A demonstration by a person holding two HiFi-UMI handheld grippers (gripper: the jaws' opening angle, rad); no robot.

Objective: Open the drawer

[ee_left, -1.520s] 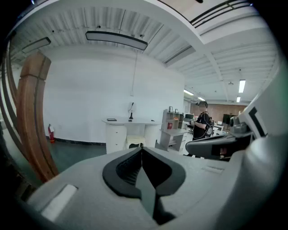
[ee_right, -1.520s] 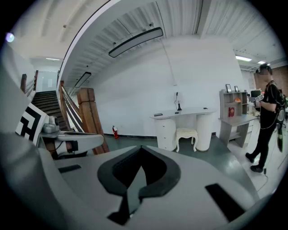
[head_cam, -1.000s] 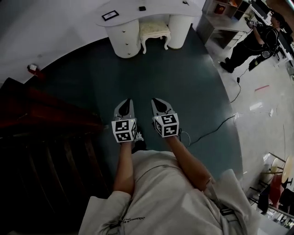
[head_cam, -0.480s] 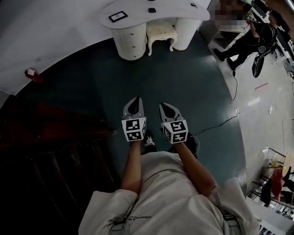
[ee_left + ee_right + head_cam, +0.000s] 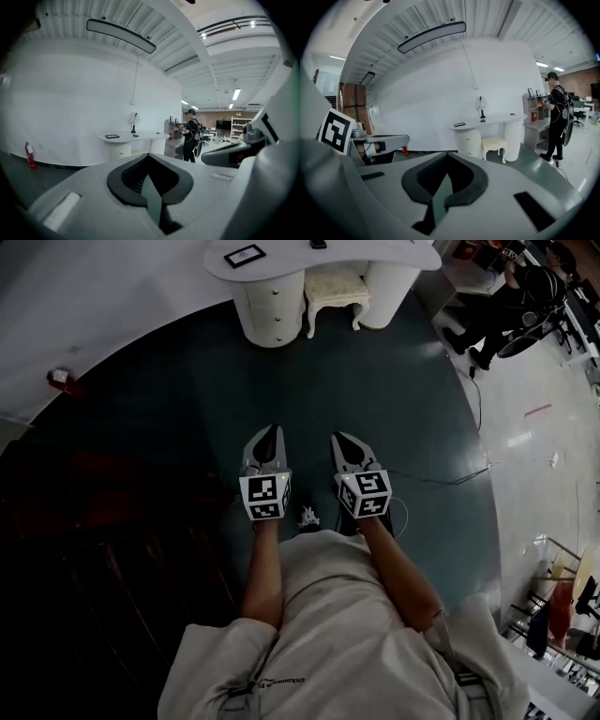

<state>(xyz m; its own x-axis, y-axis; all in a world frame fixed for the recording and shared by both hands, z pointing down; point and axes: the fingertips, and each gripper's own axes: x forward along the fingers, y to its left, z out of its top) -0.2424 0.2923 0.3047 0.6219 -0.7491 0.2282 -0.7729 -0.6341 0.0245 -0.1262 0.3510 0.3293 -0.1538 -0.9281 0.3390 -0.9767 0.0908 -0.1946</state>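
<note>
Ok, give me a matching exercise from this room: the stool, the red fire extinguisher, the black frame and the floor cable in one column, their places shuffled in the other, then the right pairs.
Things:
1. stool
2. red fire extinguisher
3. black frame
4. cable

Places:
A. on top of the white desk
B. on the green floor, to the right of the right gripper
C. at the foot of the white wall, far left
D. under the desk, between its two pedestals

Pairs: 1-D, 2-C, 3-A, 4-B.
</note>
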